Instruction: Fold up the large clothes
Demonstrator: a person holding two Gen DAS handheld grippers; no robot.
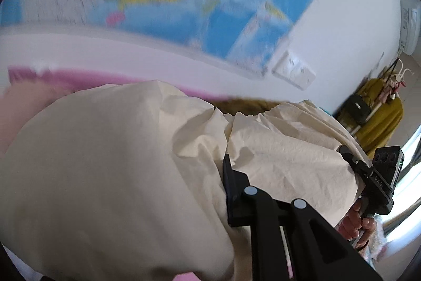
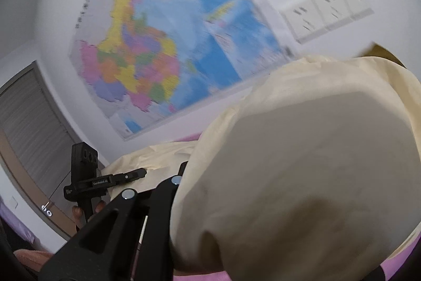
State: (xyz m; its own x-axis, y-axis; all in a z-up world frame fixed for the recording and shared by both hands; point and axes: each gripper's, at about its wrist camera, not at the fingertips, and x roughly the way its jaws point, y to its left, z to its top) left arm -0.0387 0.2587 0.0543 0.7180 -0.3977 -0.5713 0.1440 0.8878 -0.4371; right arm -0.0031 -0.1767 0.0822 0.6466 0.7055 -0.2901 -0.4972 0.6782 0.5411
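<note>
A large cream garment [image 1: 110, 162] is lifted in the air and fills the lower part of both views; in the right wrist view it [image 2: 302, 162] billows close to the lens. My left gripper [image 1: 231, 175] is shut on the cream garment, and the cloth drapes over its fingers. My right gripper [image 2: 184, 170] is shut on the same garment, its fingertips buried in the fabric. The right gripper also shows at the far right of the left wrist view [image 1: 352, 157], gripping the cloth's edge. The left gripper shows in the right wrist view [image 2: 136, 174], holding the other edge.
A pink bed surface [image 1: 34, 75] lies beneath. A coloured wall map [image 2: 158, 44] hangs on the white wall, with wall sockets [image 1: 293, 70] beside it. A yellow-draped rack [image 1: 379, 117] stands at the right. A grey wardrobe door [image 2: 29, 123] is at the left.
</note>
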